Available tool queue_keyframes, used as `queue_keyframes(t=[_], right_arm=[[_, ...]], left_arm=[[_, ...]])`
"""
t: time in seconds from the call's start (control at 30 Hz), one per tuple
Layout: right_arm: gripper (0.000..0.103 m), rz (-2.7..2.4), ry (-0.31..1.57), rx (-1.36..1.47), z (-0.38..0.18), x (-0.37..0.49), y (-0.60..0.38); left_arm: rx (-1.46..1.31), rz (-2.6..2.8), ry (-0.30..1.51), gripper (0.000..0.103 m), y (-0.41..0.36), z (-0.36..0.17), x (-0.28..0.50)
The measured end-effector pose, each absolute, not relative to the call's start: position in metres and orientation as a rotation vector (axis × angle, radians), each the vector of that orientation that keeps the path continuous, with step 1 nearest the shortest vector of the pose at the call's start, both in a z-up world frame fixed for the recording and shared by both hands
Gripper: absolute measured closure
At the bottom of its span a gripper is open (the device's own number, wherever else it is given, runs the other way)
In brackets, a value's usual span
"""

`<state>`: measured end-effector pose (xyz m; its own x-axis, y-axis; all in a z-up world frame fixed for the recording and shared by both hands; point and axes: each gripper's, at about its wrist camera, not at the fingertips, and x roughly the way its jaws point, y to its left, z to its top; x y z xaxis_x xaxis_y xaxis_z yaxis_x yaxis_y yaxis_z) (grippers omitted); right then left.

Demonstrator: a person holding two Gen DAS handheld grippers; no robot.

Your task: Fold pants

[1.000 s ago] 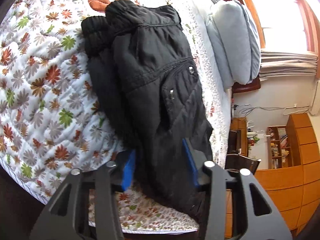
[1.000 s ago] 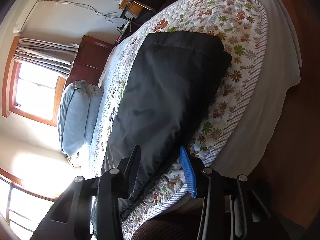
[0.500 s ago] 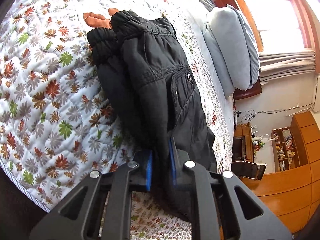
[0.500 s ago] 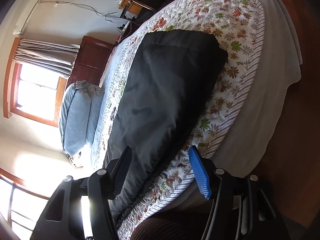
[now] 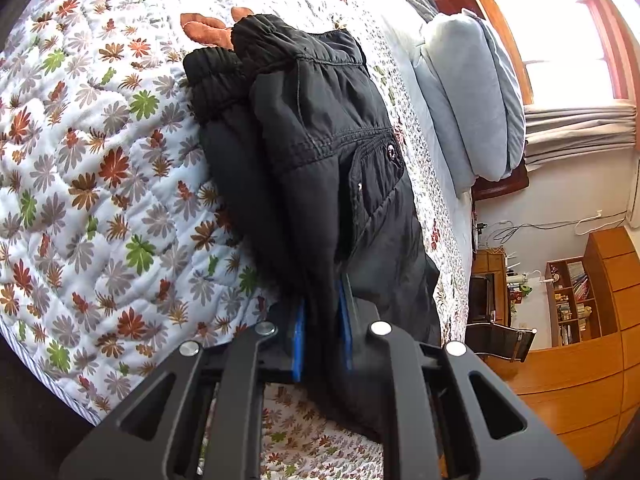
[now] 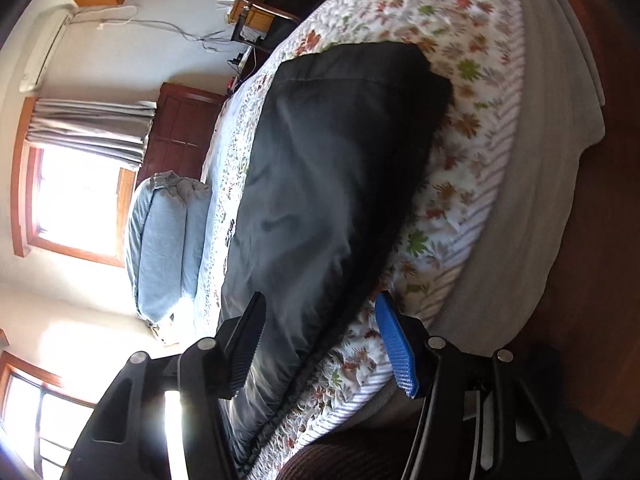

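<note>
Black pants (image 5: pixel 320 152) near quilt (image 5: pixel 80 200) edge

Black pants (image 5: pixel 320 152), leaf-print quilt (image 5: pixel 100 184)

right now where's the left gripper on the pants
In the left wrist view the left gripper is shut on a fold of the black pants at their near end, over the floral quilt.

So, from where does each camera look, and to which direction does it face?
Left wrist: sits behind the left claw, facing down along the black pants toward the pillows and window; the claw is shut on the pants.
Right wrist: sits behind the right claw at the bed edge, facing along the pants; its jaws are open with fabric between them.
Shared: pants, floral quilt, pillows, window.
</note>
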<state>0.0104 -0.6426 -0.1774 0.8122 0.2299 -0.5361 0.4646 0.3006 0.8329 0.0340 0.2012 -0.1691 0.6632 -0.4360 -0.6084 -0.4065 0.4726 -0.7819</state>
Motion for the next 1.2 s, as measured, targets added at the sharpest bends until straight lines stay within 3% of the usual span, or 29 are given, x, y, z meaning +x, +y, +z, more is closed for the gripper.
queue_keyframes(t=[0.2, 0.3, 0.33, 0.37, 0.47, 0.83, 1.0, 1.2], right_arm=[[0.046, -0.187, 0.617, 1.314, -0.187, 0.022, -0.645], [0.065, -0.152, 0.58, 1.244, -0.18, 0.035, -0.64], [0.079, -0.158, 0.595, 1.203, -0.177, 0.04, -0.639], [0.085, -0.155, 0.604, 1.18, -0.175, 0.046, -0.638], [0.09, -0.13, 0.608, 1.125, -0.165, 0.062, -0.639], [0.092, 0.065, 0.498, 0.889, -0.089, 0.163, -0.633], [0.092, -0.126, 0.687, 0.962, -0.145, 0.156, -0.653], [0.09, -0.113, 0.655, 1.054, -0.178, 0.129, -0.661]], left_arm=[[-1.128, -0.023, 0.902, 0.088, 0.204, -0.174, 0.034], [-1.129, -0.018, 0.906, 0.086, 0.205, -0.177, 0.033], [-1.131, -0.016, 0.907, 0.085, 0.206, -0.178, 0.033], [-1.133, -0.015, 0.907, 0.084, 0.206, -0.18, 0.033], [-1.144, -0.008, 0.907, 0.08, 0.206, -0.186, 0.03], [-1.163, 0.007, 0.838, 0.078, 0.19, -0.197, 0.041], [-1.166, 0.019, 0.819, 0.078, 0.186, -0.198, 0.047], [-1.154, -0.019, 0.824, 0.076, 0.191, -0.198, 0.047]])
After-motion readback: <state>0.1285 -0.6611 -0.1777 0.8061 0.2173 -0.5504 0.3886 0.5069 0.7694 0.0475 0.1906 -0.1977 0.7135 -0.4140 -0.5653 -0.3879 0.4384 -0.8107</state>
